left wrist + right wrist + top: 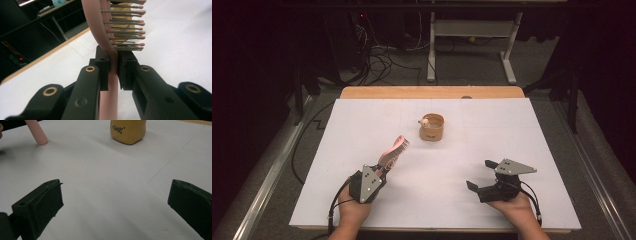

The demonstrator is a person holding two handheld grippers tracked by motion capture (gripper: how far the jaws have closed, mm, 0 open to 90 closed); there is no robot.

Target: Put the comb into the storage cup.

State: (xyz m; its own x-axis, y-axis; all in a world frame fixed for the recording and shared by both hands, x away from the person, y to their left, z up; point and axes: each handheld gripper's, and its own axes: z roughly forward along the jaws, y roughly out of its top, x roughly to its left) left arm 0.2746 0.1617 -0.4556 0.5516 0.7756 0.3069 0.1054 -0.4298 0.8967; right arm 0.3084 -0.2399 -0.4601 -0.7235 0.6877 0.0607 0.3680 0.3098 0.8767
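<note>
Your left tongs (pixel 383 169) grip the pink plastic hairbrush with metal pins (pixel 394 151); your right tongs (pixel 478 175) stand open.

The brush handle sits clamped between the left pads, as your left gripper view shows, and the head tilts up and away over the white counter (pixel 362 130), toward the round tan wooden cup (pixel 432 127) that stands near the middle. Your right tongs rest low at the near edge, well apart from the cup, jaws wide with nothing between them.
</note>
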